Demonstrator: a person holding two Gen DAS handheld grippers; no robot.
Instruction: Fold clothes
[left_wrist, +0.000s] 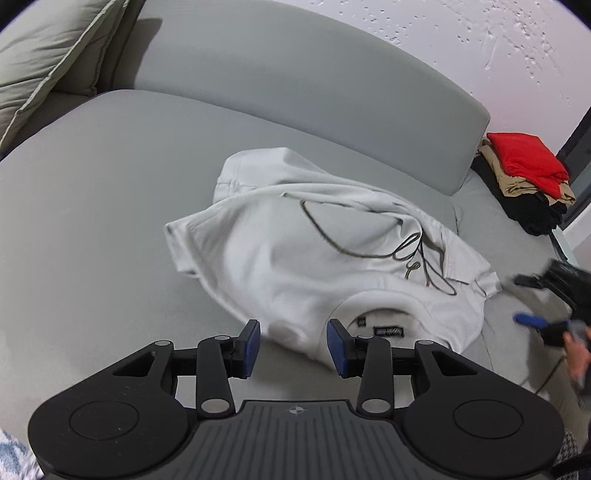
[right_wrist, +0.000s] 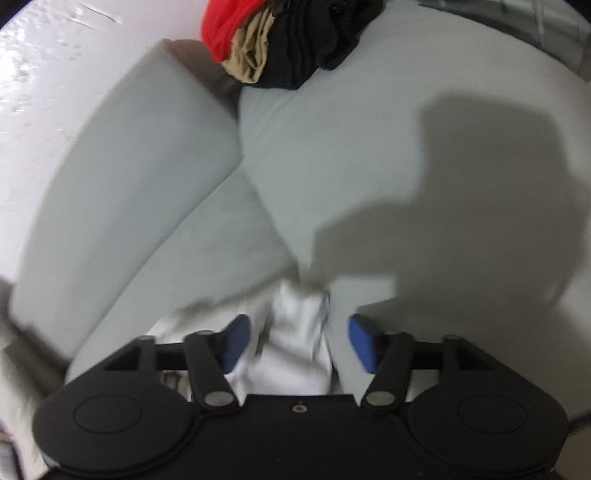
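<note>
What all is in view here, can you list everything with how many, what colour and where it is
Hoodie: one, white with a dark drawstring, crumpled in the middle of the sofa seat, neck label facing up.
Folded clothes stack: one pile, red on top, tan under it, black at the bottom, at the far end of the seat past the back cushion.
Sofa: one, grey, under everything.
Pillow: one, pale green-grey, far left corner of the sofa.
Wall: white, textured, behind the sofa.
Left gripper: black with blue pads, jaws apart at the hoodie's near edge.
Right gripper: black with blue pads, jaws apart with white cloth between them.
Hand: one, at the right edge, blurred.
</note>
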